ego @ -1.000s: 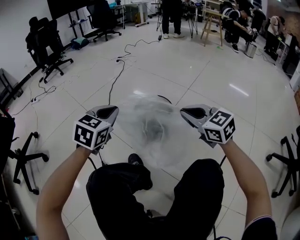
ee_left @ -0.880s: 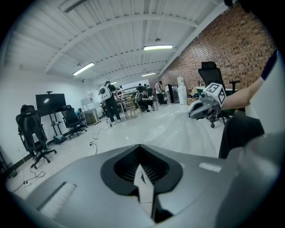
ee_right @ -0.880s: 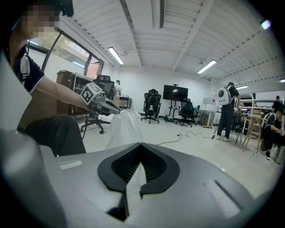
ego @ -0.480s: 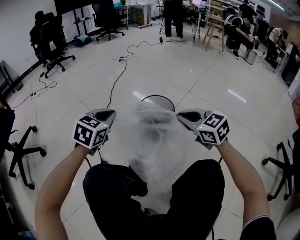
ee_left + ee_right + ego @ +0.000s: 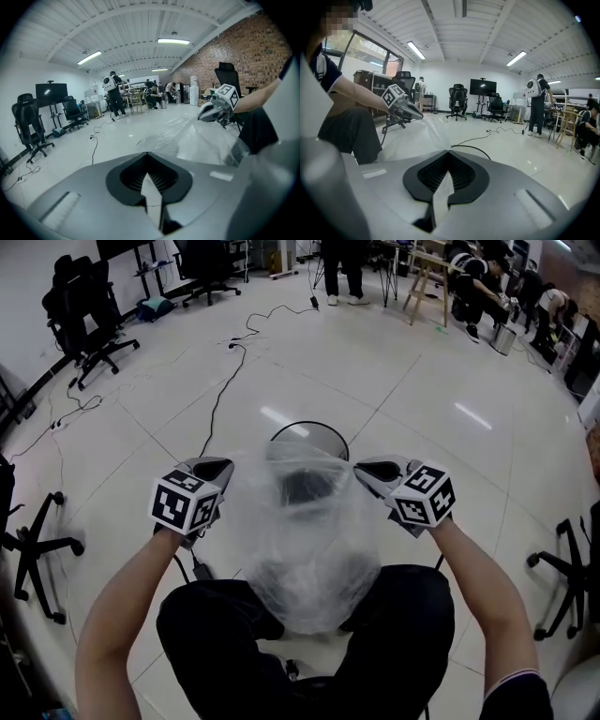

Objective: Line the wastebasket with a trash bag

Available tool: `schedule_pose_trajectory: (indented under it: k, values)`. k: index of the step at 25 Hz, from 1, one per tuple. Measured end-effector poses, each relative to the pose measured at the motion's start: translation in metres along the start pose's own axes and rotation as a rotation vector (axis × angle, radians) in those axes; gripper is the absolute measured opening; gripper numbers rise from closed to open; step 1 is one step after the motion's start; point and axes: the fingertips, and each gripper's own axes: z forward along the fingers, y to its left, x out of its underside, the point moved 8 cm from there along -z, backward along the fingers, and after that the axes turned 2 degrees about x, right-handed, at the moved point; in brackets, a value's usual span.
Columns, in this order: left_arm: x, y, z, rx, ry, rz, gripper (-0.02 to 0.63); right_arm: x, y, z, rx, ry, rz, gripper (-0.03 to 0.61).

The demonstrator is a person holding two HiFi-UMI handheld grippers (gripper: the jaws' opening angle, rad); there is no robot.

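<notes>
The room is bright and evenly lit. Tubes (image 5: 173, 41) on the ceiling glow in both gripper views, and in the right gripper view a window (image 5: 370, 55) up and left of the bag (image 5: 417, 135) adds daylight. In the head view the glossy floor (image 5: 422, 381) throws back two white streaks of glare, one just beyond the bag (image 5: 305, 540) and one further off to its right. Shadows on the floor are soft and faint. The bag looks milky, with a pale sheen on its folds and slightly smeared edges. All views bend straight lines toward their edges, and the gripper views end in a round black border.
</notes>
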Motion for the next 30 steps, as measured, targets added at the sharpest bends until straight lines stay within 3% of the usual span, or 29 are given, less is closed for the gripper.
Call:
schedule_pose_trajectory:
  k: [17,30]
  values:
    - [0.021,0.030,0.110,0.033,0.053,-0.054,0.011,0.054,-0.077,0.064,0.061,0.078,0.091,0.002]
    - [0.010,0.068,0.164,0.026,0.070,-0.071,0.011,0.051,-0.137,0.112,0.084,0.103,0.116,0.002]
